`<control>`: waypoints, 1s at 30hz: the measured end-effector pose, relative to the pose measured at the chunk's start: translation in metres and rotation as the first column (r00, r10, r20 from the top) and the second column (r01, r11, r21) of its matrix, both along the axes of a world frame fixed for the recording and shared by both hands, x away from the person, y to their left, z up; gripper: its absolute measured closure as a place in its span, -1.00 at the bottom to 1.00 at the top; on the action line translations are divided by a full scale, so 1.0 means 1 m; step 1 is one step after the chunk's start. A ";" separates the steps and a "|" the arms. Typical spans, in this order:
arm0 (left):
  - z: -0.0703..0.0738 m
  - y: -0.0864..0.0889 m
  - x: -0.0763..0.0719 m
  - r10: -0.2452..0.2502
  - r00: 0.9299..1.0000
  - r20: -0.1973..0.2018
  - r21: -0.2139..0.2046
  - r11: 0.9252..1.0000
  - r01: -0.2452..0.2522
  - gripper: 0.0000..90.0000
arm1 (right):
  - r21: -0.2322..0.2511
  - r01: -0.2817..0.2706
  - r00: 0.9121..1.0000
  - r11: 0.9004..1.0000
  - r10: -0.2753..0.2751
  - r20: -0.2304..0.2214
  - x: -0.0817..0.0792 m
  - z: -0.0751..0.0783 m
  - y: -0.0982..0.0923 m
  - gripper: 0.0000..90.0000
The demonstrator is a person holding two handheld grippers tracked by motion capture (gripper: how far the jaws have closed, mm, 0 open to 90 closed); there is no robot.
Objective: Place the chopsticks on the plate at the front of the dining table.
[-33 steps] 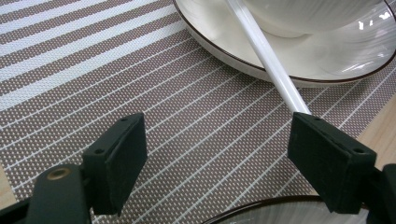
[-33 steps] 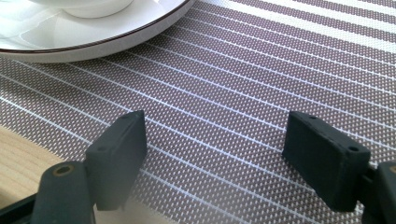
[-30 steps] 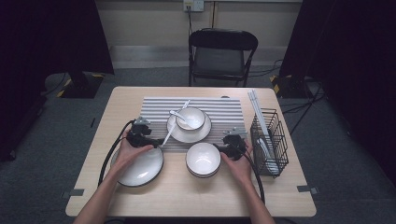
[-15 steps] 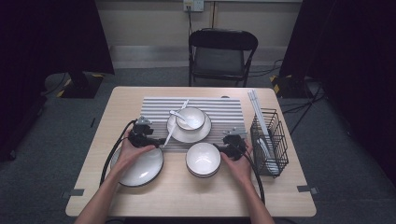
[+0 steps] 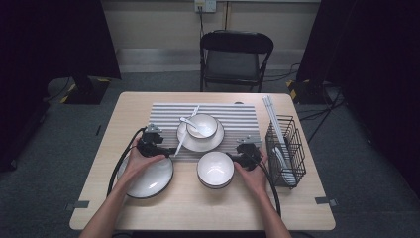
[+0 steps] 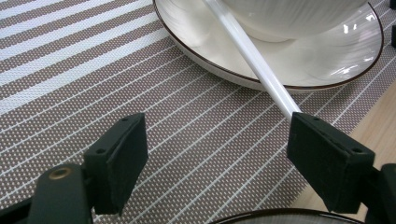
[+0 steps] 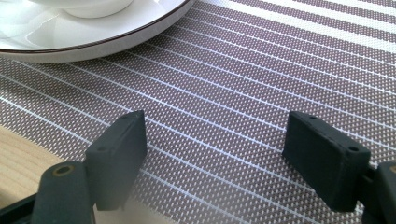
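Note:
A white plate with a dark rim sits on the striped placemat and carries a white bowl with a spoon in it. A thin white rod lies slanted over the plate's left rim. Its near end stops right at the right jaw of my left gripper. That left gripper is open, low over the mat, left of the plate. My right gripper is open too, holding nothing, over the mat's front right part, with the plate ahead of it.
A large dark-rimmed plate lies under the left hand at the front. An empty white bowl stands at front centre. A black wire basket with white utensils stands at the right edge. A chair is behind the table.

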State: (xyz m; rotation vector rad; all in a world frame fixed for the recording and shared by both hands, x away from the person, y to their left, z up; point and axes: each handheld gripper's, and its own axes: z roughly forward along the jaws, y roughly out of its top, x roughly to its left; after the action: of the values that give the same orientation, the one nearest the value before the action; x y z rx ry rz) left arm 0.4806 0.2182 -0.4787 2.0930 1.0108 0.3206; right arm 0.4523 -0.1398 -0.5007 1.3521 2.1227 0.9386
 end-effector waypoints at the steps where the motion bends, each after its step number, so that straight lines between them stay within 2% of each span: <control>1: 0.000 0.000 0.000 -0.003 1.000 0.001 0.008 1.000 0.003 -0.55 | 0.000 0.000 1.000 1.000 0.000 0.000 0.000 0.000 0.000 -0.53; 7: -0.001 -0.002 0.000 -0.008 1.000 -0.006 0.015 1.000 0.008 -0.56 | 0.000 0.000 1.000 1.000 0.000 0.000 0.000 0.000 0.000 -0.53; 15: -0.001 -0.003 0.000 -0.013 1.000 0.006 0.024 1.000 0.012 -0.56 | 0.000 0.001 1.000 1.000 -0.001 -0.001 0.000 0.000 0.000 -0.53; 17: -0.001 -0.004 0.000 -0.007 1.000 -0.004 0.004 1.000 0.007 -0.56 | 0.000 0.001 1.000 1.000 -0.001 -0.001 0.000 0.000 0.000 -0.53; 30: -0.002 -0.011 -0.002 -0.026 1.000 -0.013 0.002 1.000 0.026 -0.56 | 0.000 0.000 1.000 1.000 0.000 0.000 0.000 0.000 0.000 -0.53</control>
State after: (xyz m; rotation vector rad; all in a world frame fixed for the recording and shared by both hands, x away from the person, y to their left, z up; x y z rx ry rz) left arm 0.4789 0.2074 -0.4802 2.1111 0.9903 0.2957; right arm 0.4522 -0.1398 -0.5007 1.3524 2.1227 0.9384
